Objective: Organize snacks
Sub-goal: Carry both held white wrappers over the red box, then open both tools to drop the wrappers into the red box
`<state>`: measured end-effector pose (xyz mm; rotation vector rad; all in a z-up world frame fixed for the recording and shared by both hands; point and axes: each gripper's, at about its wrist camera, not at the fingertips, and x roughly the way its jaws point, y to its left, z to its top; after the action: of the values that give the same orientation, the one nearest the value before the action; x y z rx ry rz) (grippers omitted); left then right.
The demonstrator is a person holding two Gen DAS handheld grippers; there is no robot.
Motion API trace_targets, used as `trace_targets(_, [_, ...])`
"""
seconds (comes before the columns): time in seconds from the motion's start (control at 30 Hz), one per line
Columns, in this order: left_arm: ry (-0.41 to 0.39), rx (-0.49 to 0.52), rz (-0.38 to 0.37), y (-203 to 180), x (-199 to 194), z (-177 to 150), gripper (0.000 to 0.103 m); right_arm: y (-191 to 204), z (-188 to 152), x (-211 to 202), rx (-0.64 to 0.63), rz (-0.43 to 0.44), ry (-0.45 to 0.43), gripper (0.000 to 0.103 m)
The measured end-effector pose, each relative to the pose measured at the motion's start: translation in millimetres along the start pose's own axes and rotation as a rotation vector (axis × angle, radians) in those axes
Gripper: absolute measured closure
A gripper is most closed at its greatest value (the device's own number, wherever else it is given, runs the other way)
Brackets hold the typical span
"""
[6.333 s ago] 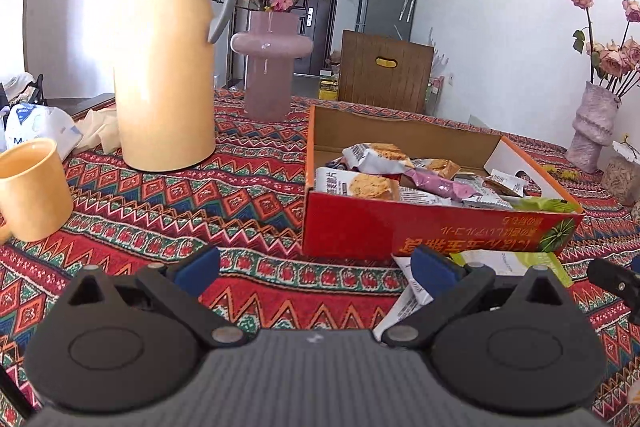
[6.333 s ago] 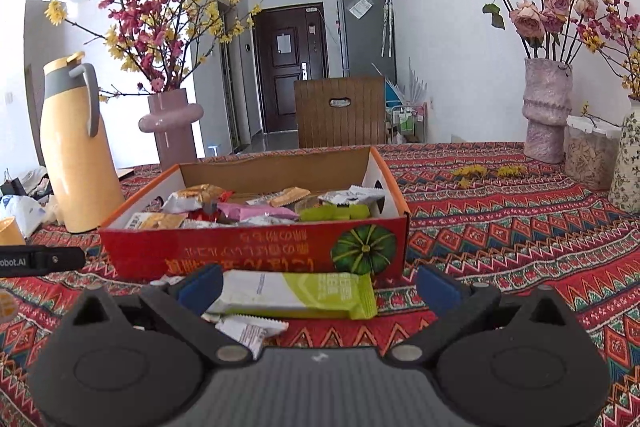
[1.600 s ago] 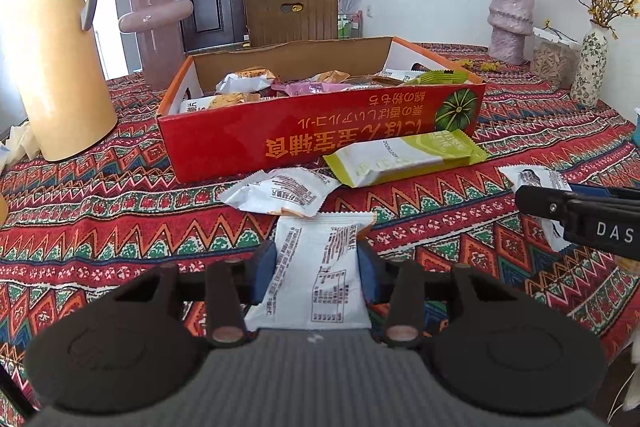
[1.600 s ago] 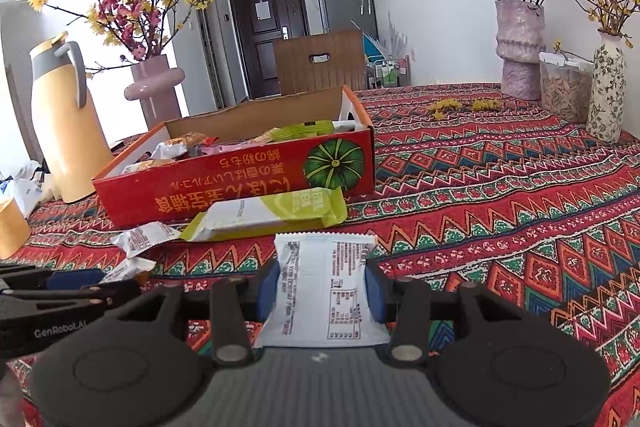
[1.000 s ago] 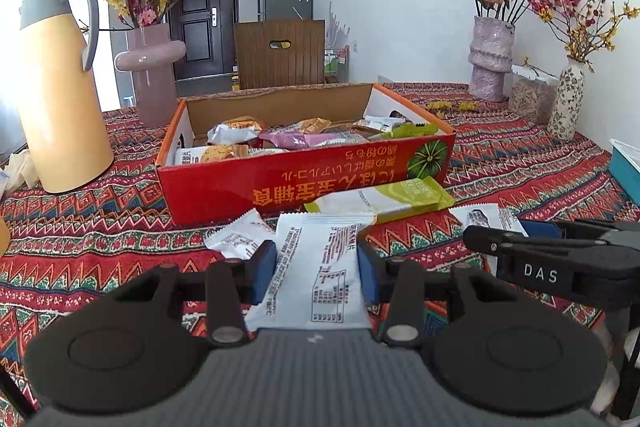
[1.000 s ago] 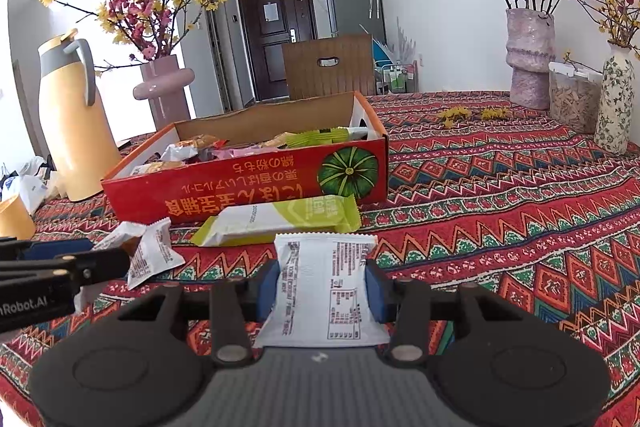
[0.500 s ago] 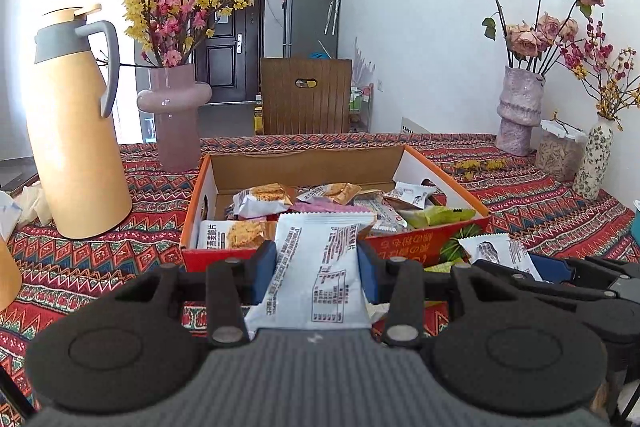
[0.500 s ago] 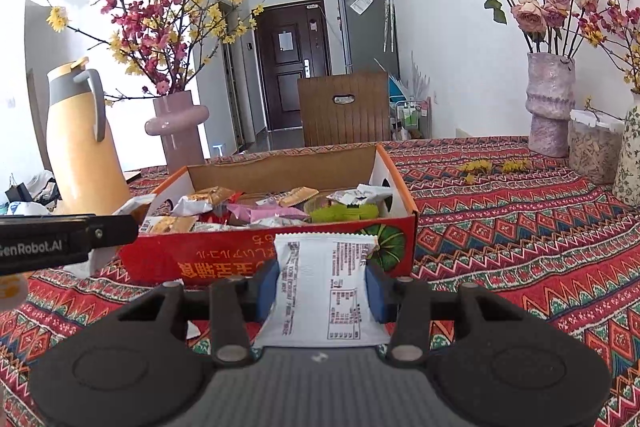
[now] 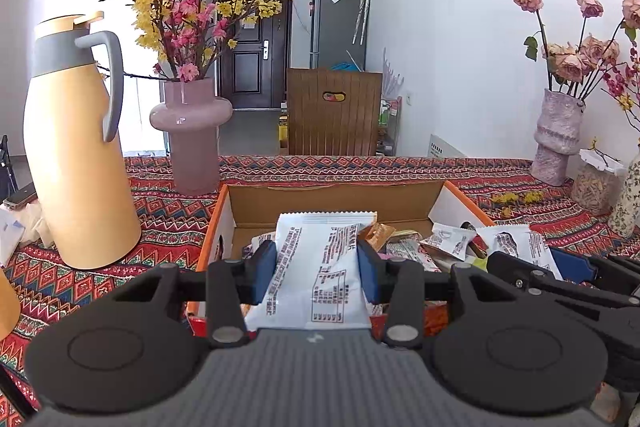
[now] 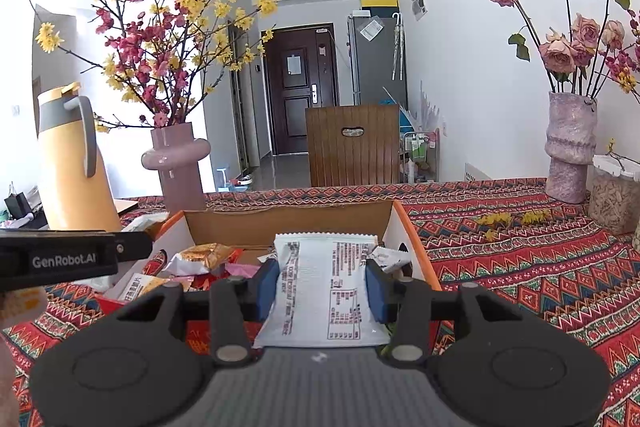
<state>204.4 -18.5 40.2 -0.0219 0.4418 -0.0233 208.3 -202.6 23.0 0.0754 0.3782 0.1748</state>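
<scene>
Crinkly white plastic: each snack packet is light, soft and slippery, so I pinch it across its flat middle, edge to edge. My left claw [image 9: 317,271] is clamped on one white packet [image 9: 320,267]; my right claw [image 10: 323,281] is clamped on another packet [image 10: 326,287]. Both hang just above the open cardboard box [image 9: 332,195] ahead of me.

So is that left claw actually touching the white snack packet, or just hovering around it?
Touching. In the left wrist view, the left gripper has both blue pads pressed against the sides of the white snack packet, pinching it above the red box.
</scene>
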Motion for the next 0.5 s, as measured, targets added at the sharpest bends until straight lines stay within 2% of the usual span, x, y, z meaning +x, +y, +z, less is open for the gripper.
trace_targets(0.33, [0.011,-0.044,0.052,8,42,8,0.059,2,12,44,-0.012,0.002,-0.008,0.058])
trace_targets(0.5, [0.009,-0.060,0.081,13,61,-1,0.059,-1,1,65,0.014,-0.001,-0.007,0.058])
